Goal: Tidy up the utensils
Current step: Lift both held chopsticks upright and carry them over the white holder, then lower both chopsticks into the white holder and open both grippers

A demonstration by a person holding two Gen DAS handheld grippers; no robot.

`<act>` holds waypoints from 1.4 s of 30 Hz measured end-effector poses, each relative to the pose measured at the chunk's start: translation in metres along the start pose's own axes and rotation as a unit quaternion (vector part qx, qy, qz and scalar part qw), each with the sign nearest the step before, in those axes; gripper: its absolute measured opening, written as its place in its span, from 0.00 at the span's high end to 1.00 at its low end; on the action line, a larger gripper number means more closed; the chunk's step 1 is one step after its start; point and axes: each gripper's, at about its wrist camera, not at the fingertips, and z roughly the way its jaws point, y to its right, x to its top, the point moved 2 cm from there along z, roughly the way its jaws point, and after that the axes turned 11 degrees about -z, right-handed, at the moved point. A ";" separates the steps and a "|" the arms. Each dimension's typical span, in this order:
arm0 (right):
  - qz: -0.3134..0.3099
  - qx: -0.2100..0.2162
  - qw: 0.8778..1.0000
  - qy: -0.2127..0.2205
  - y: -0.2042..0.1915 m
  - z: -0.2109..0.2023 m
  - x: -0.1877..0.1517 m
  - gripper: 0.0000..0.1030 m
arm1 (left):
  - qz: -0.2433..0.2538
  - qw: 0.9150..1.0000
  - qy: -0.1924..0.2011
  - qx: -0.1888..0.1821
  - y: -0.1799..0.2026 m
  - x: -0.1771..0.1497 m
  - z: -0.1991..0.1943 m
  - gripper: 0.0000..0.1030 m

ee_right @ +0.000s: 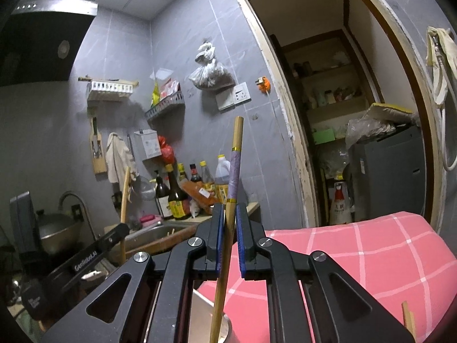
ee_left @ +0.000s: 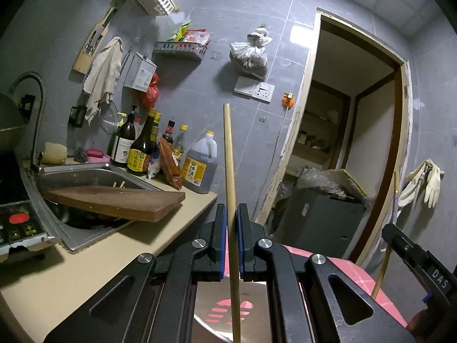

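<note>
Over pink cloth (ee_right: 357,257), both grippers level: left gripper (ee_left: 231,214) clamps plain chopstick (ee_left: 228,148), right gripper (ee_right: 230,213) purple-banded chopstick (ee_right: 234,171).

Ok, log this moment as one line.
left gripper: shut on plain chopstick | right gripper: shut on purple-banded chopstick | both upright | sink: cutting board across

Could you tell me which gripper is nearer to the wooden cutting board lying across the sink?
Left. The left gripper, shut on a plain chopstick, sits just beside the cutting board. The right gripper, holding a purple-banded chopstick, is farther off, beyond the left one.
</note>
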 end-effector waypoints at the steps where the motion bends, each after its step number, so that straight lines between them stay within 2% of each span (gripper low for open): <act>1: -0.002 0.001 1.000 -0.004 0.000 0.000 -0.001 0.93 | 0.002 1.000 -0.001 0.001 0.000 0.000 0.001 0.95; 12: -0.015 0.003 1.000 -0.025 -0.004 -0.004 -0.009 0.93 | 0.016 1.000 0.001 0.002 -0.004 -0.003 0.006 0.95; 17: -0.014 0.000 0.999 -0.037 -0.004 -0.005 -0.010 0.92 | 0.029 0.999 -0.017 -0.002 -0.001 -0.009 0.002 0.95; 28: -0.022 0.002 0.998 -0.059 -0.002 -0.008 -0.015 0.90 | 0.024 0.999 -0.048 -0.006 -0.003 -0.011 -0.002 0.95; 31: -0.018 0.000 0.998 -0.063 0.001 -0.010 -0.018 0.76 | 0.026 0.998 -0.055 -0.010 0.001 -0.011 -0.007 0.95; 34: -0.021 -0.004 0.998 -0.066 0.003 -0.013 -0.019 0.75 | 0.026 0.998 -0.060 -0.016 0.005 -0.011 -0.013 0.95; 39: -0.018 -0.006 0.998 -0.060 0.007 -0.023 -0.016 0.59 | 0.030 0.997 -0.069 -0.023 0.015 -0.011 -0.022 0.94; 41: -0.020 -0.008 0.998 -0.058 0.009 -0.029 -0.014 0.57 | 0.032 0.996 -0.073 -0.028 0.018 -0.011 -0.027 0.92; 42: -0.020 -0.011 0.998 -0.056 0.010 -0.032 -0.013 0.52 | 0.032 0.996 -0.076 -0.032 0.021 -0.012 -0.029 0.87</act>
